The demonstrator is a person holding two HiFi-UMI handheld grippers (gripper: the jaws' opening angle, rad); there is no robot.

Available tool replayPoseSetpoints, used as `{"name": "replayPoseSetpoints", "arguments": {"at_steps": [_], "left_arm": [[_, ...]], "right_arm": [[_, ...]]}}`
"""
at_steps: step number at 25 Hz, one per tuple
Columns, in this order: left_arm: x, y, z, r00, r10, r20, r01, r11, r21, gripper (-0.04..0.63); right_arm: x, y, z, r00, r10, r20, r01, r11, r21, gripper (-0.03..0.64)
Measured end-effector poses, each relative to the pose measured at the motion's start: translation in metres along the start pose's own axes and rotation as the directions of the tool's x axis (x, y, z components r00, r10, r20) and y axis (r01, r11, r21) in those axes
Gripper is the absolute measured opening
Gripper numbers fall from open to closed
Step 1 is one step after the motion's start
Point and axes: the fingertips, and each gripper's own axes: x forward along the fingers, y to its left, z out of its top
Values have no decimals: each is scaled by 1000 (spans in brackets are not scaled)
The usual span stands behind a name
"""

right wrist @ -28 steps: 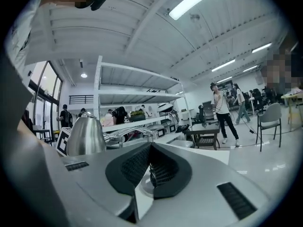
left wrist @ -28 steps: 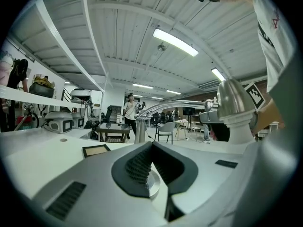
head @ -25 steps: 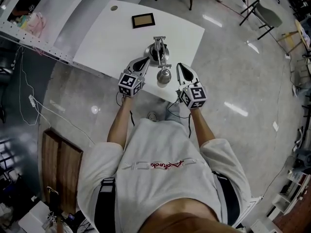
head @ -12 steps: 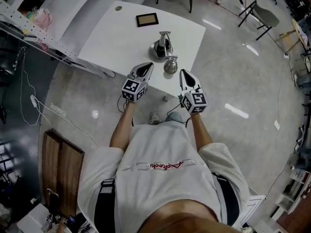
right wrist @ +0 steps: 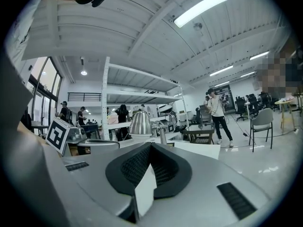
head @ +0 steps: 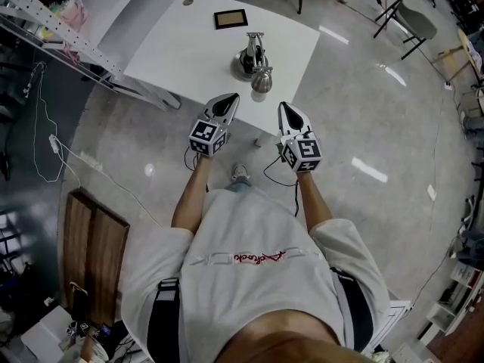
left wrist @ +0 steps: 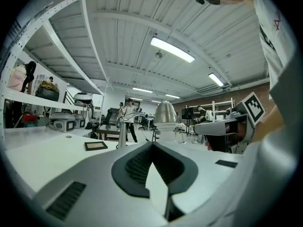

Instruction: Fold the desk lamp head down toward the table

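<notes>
Since your L gripper (head: 231, 98) & R gripper (head: 283, 107) sit clenched, empty, off the lamp head (head: 262, 82), fold looks done; nxt just stay clear.

The head camera looked steeply down from high; both gripper cameras faced level along their jaws, sharing the lamp (head: 255, 65).

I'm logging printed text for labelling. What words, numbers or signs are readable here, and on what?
No text reads clearly.
Shirt: red script across the chest, too blurred to read.
Two marker cubes: black-and-white square patterns, no letters.
Framed panel: no legible print.
</notes>
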Motion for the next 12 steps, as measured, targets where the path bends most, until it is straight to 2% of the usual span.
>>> {"name": "replayPoseSetpoints", "arguments": {"at_steps": [12], "left_arm": [[-33, -69, -12, 1000, -27, -4, 27, 1000, 8, 23]], "right_arm": [[-66, 23, -13, 1000, 6, -11, -6, 1000, -16, 15]]}}
